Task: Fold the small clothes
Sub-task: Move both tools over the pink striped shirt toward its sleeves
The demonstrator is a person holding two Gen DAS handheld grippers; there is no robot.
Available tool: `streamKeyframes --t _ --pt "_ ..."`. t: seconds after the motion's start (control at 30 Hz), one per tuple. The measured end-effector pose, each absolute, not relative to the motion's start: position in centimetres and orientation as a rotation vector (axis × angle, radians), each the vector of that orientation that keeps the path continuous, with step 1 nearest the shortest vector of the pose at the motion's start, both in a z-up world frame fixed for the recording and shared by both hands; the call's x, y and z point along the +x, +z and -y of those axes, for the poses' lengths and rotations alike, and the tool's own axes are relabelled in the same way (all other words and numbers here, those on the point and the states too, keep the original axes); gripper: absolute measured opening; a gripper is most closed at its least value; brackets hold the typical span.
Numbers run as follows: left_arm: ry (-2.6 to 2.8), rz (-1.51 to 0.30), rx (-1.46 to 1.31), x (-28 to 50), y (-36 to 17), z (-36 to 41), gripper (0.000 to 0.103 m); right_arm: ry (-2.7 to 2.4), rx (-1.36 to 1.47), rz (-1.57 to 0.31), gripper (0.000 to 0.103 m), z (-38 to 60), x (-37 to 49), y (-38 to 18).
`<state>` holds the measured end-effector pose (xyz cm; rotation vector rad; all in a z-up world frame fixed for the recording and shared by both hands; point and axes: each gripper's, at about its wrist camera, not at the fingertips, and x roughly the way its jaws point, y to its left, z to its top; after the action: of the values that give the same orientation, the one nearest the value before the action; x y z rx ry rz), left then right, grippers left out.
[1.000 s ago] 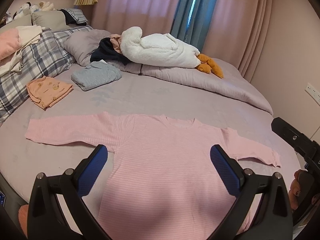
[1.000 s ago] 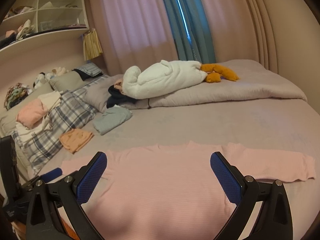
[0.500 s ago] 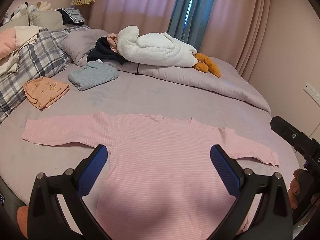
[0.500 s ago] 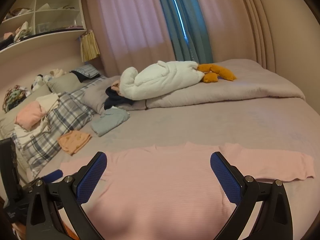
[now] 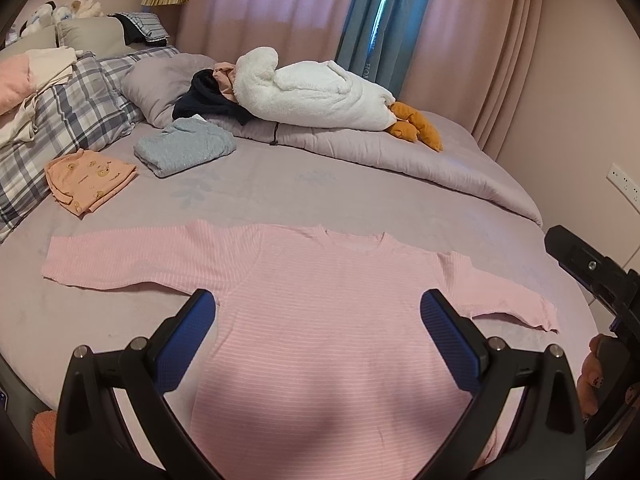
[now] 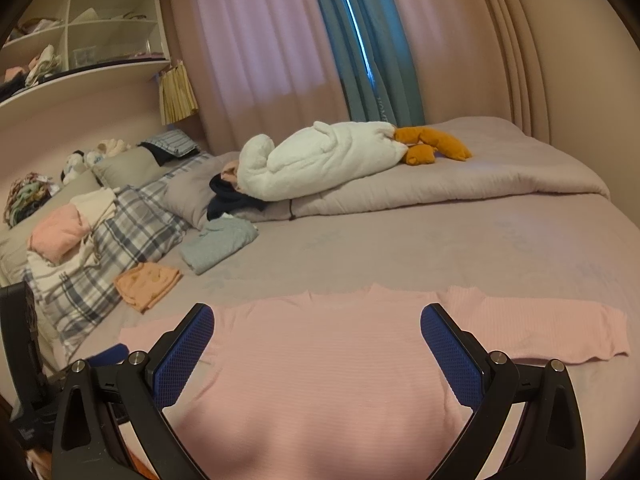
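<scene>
A pink striped long-sleeved top (image 5: pixel 320 312) lies flat on the bed, neck away from me, both sleeves spread out sideways. It also shows in the right wrist view (image 6: pixel 320 360). My left gripper (image 5: pixel 318 340) is open and empty, held above the top's body. My right gripper (image 6: pixel 317 354) is open and empty, also above the top's body, with the right sleeve (image 6: pixel 536 328) just beyond its right finger. The right gripper's body shows at the right edge of the left wrist view (image 5: pixel 596 280).
A folded orange garment (image 5: pixel 88 184) and a folded grey-blue one (image 5: pixel 184 150) lie at the back left. Plaid pillows (image 5: pixel 60 120), a rolled duvet (image 5: pixel 400 156) and a white plush goose (image 5: pixel 312 96) lie behind. The bed's edge is on the right (image 5: pixel 576 280).
Both grippers have lifted and tilted slightly, so the top sits a little lower in both views. The top has not moved. Both jaws stay open.
</scene>
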<state>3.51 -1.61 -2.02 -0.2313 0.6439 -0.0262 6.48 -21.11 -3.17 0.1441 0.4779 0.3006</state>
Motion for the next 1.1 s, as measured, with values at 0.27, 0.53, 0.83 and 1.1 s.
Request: streamKeyframes --t 0.27,0.53,0.83,1.1 --pt "-0.041 -0.656 -0.235 4.1 -2.3 1.4 0.102 0.282 0.133 -0.496 0.102 20.2 6.8 -3.6" --pt "-0.037 -0.674 -0.238 5.4 -3.2 1.3 0.102 0.273 0.158 -0.533 0.102 20.4 7.8 -4.4" --pt "-0.050 -0.708 -0.247 7.4 -4.4 1.5 0.102 0.222 0.218 -0.574 0.102 22.6 9.3 -5.2" --pt "-0.082 -0.750 -0.251 9.1 -6.0 2.8 0.101 0.146 0.294 -0.605 0.102 26.0 10.7 -6.1"
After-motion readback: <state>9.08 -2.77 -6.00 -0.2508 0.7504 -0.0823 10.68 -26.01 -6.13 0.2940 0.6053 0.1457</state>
